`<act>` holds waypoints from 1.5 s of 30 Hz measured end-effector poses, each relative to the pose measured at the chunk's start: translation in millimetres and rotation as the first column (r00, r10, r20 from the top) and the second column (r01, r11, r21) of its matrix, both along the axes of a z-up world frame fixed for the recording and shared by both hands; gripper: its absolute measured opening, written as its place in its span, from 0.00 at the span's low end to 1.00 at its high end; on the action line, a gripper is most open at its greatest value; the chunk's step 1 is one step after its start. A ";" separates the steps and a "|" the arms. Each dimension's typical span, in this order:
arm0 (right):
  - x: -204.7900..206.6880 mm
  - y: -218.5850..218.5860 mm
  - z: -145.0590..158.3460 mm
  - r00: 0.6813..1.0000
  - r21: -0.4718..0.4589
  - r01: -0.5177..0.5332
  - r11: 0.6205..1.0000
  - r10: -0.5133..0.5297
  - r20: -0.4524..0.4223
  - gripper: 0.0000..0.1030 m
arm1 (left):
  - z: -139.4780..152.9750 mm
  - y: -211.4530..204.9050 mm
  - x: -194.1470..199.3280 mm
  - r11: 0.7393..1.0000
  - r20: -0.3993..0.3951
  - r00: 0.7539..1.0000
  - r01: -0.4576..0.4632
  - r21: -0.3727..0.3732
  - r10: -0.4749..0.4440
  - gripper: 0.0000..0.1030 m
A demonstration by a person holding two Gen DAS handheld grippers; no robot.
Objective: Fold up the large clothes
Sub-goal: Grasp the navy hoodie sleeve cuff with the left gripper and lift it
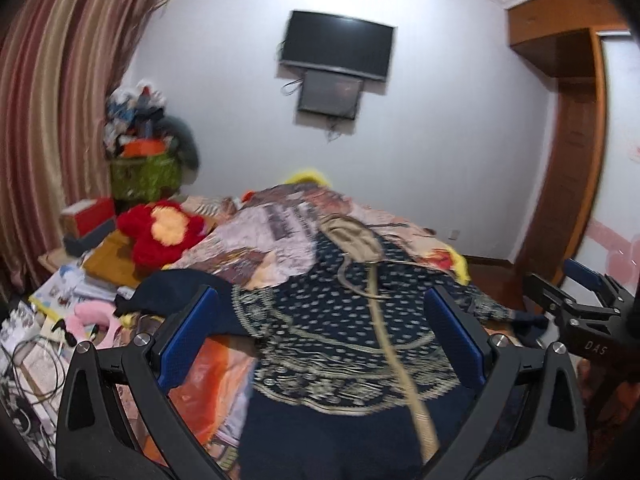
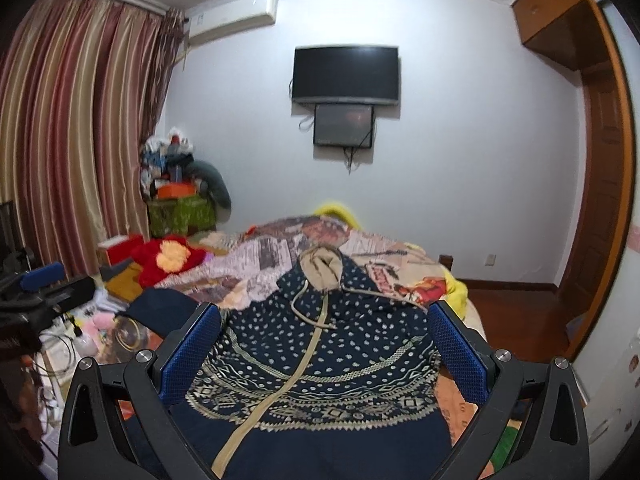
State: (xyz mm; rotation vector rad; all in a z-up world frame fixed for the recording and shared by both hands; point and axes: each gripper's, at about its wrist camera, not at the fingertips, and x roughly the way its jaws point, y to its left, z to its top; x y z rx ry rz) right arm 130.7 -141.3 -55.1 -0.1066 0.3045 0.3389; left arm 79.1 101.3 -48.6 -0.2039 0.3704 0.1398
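Observation:
A navy hooded sweater (image 1: 340,340) (image 2: 320,352) with beige dots, patterned bands, a tan zip strip and a tan-lined hood (image 2: 322,268) lies spread on the bed, hood at the far end. Above its lower half my left gripper (image 1: 324,304) hangs open, its blue pads (image 1: 188,336) wide apart with nothing between them. My right gripper (image 2: 324,320) is open too, over the same garment. In the left wrist view the right gripper (image 1: 576,300) shows at the right edge. The left gripper (image 2: 44,284) shows at the left edge of the right wrist view.
A printed blanket (image 2: 272,260) covers the bed. A red plush toy (image 1: 160,232), boxes, books and cables crowd the left side. A green bin (image 2: 180,212) piled with things stands by the striped curtain (image 2: 72,128). Two screens (image 2: 346,74) hang on the far wall; wooden wardrobe (image 2: 600,200) right.

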 end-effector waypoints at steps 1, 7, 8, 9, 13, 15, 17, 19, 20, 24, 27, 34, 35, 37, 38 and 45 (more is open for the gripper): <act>11.6 5.0 -3.4 1.000 -0.011 -0.006 1.000 0.006 -0.015 1.00 | -5.3 11.8 8.1 1.000 -0.014 1.000 -0.018 -0.004 0.018 1.00; 82.4 44.1 -29.5 0.987 -0.056 -0.070 0.996 0.061 -0.146 1.00 | -45.5 81.5 52.1 0.988 -0.125 0.980 -0.155 0.004 0.154 1.00; 92.9 50.0 -33.8 0.983 -0.060 -0.082 0.995 0.071 -0.167 1.00 | -51.4 90.4 56.6 0.984 -0.135 0.975 -0.177 0.010 0.177 1.00; 105.5 57.4 -39.2 0.978 -0.065 -0.095 0.993 0.081 -0.193 1.00 | -62.0 105.6 65.0 0.978 -0.160 0.965 -0.206 0.015 0.206 1.00; 148.2 86.3 -62.3 0.953 -0.091 -0.135 0.987 0.105 -0.283 1.00 | -100.6 154.5 93.1 0.955 -0.277 0.917 -0.296 0.016 0.288 1.00; 172.4 102.0 -76.1 0.933 -0.095 -0.156 0.983 0.115 -0.341 1.00 | -116.2 172.3 102.0 0.948 -0.313 0.898 -0.319 0.021 0.309 1.00; 194.0 115.2 -90.1 0.911 -0.099 -0.164 0.981 0.112 -0.396 1.00 | -136.9 193.2 111.1 0.943 -0.363 0.878 -0.334 0.004 0.312 1.00; 214.3 129.1 -107.5 0.881 -0.098 -0.176 0.980 0.113 -0.459 1.00 | -154.8 211.1 117.5 0.941 -0.404 0.870 -0.333 -0.057 0.284 1.00; 225.0 135.8 -116.7 0.863 -0.098 -0.184 0.978 0.113 -0.493 1.00 | -159.5 217.2 118.5 0.939 -0.419 0.867 -0.334 -0.088 0.269 1.00; 265.7 162.3 -159.8 0.771 -0.112 -0.198 0.974 0.084 -0.632 1.00 | -185.8 243.5 126.3 0.915 -0.468 0.867 -0.318 -0.250 0.173 1.00; 289.2 180.0 -191.6 0.692 -0.130 -0.212 0.968 0.055 -0.720 1.00 | -195.8 256.9 132.1 0.886 -0.465 0.878 -0.303 -0.352 0.115 0.98; 318.3 214.2 -236.6 0.587 -0.122 -0.247 0.961 0.048 -0.808 1.00 | -208.2 295.5 147.4 0.766 -0.398 0.916 -0.292 -0.573 0.051 0.91; 321.3 219.3 -241.2 0.581 -0.126 -0.257 0.958 0.049 -0.812 1.00 | -208.4 299.8 150.3 0.755 -0.389 0.920 -0.291 -0.587 0.052 0.87; 324.5 228.0 -246.2 0.569 -0.129 -0.275 0.953 0.053 -0.821 1.00 | -209.7 312.0 157.9 0.745 -0.397 0.912 -0.332 -0.579 0.098 0.71; 326.4 231.8 -248.7 0.562 -0.128 -0.282 0.951 0.056 -0.825 1.00 | -210.9 316.0 161.0 0.745 -0.410 0.905 -0.352 -0.567 0.115 0.58; 330.0 245.4 -257.9 0.571 -0.141 -0.325 0.935 0.075 -0.818 1.00 | -208.1 334.7 183.8 0.759 -0.491 0.845 -0.459 -0.462 0.212 0.09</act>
